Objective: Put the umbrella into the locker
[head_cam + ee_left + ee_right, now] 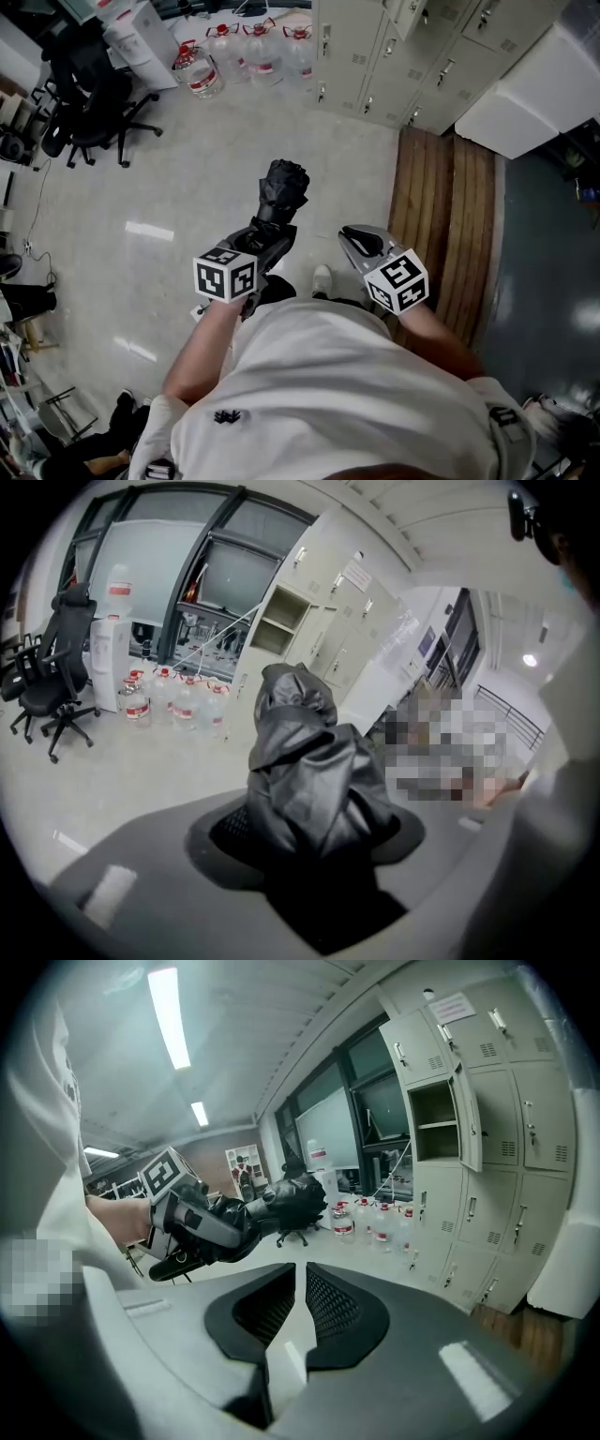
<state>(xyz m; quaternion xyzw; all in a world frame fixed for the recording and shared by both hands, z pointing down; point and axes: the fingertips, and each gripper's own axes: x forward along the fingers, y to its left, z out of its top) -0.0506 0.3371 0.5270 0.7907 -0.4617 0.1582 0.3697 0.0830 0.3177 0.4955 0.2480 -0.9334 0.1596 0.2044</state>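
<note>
Folded black fabric umbrella [281, 192] juts forward from between the left gripper's [267, 234] fingers [225, 832], which clamp its bunched cloth, forearm angled downward. Right gripper [361, 246] beside it tilts down, fingers pressed together on nothing; beige metal lockers [506, 1147] stand well beyond.

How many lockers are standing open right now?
1: the locker in the leftmost column, second from top, its door swung right. All others in view are shut; some lie outside the frames.
</note>
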